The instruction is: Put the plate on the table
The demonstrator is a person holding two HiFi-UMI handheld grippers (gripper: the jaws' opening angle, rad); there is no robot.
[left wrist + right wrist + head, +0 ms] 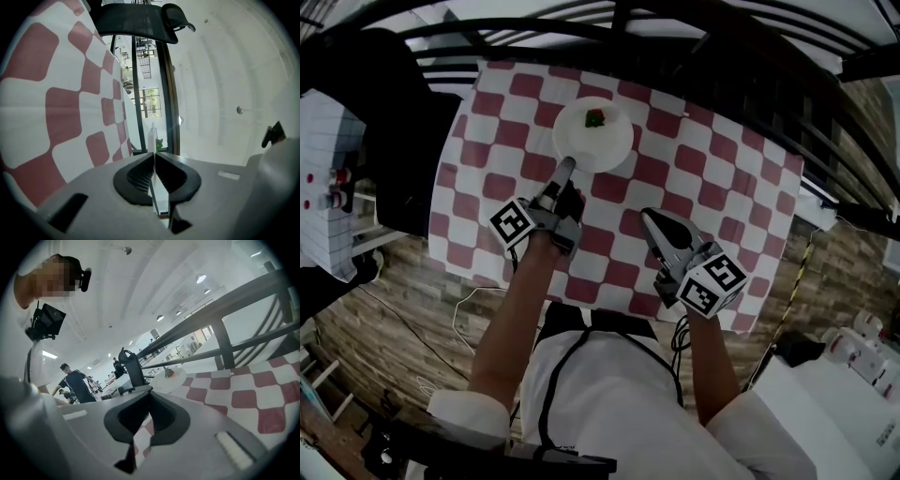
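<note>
The plate (592, 134) is round and white, with a small red-and-green bit (596, 118) near its middle. Its near rim is pinched between the jaws of the left gripper (566, 169). It sits over the checked table (722, 187), ahead and left of the right gripper (649, 217).

- Wood-plank floor (394, 309) spreads on the near left and right.
- Black metal rails (234, 308) cross the far side.
- White ceiling (140, 296) carries round lamps (201, 278).
- A bright window (151, 101) shows far off.
</note>
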